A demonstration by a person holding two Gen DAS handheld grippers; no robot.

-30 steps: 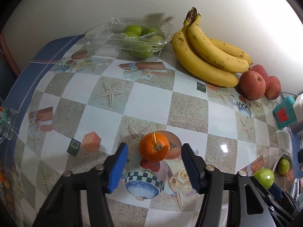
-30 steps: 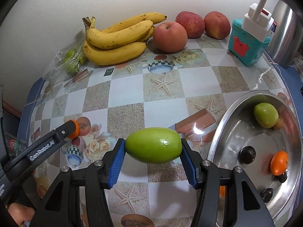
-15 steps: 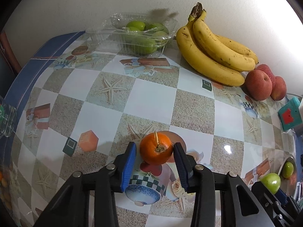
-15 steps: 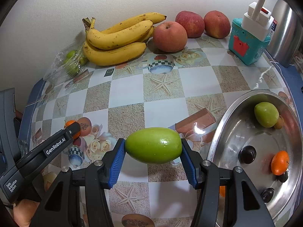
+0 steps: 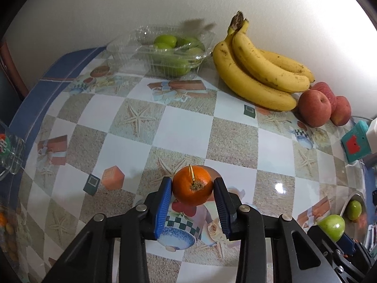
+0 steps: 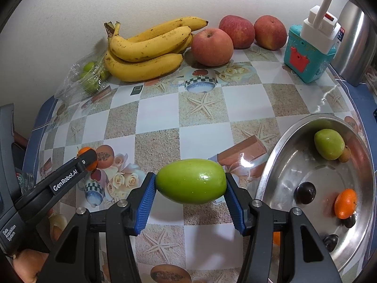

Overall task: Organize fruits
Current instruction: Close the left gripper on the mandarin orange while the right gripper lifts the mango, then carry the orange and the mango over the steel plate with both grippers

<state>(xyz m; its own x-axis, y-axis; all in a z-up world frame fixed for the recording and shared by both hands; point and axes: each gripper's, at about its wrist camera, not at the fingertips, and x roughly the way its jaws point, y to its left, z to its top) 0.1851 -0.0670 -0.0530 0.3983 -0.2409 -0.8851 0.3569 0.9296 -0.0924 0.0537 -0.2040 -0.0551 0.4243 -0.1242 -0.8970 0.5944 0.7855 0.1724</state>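
Observation:
My left gripper is shut on a small orange with a stem, low over the patterned tablecloth; both blue pads press its sides. In the right wrist view that orange peeks out behind a left finger. My right gripper is shut on a large oval green fruit, held above the table just left of a metal bowl. The bowl holds a green fruit, an orange and dark plums.
Along the back wall stand a clear plastic box of green fruits, a bunch of bananas and red apples. A teal box and a steel kettle fill the far right corner. A glass stands at the left edge.
The left jaws have closed from wide open onto the orange. The right gripper and its green fruit have not moved.

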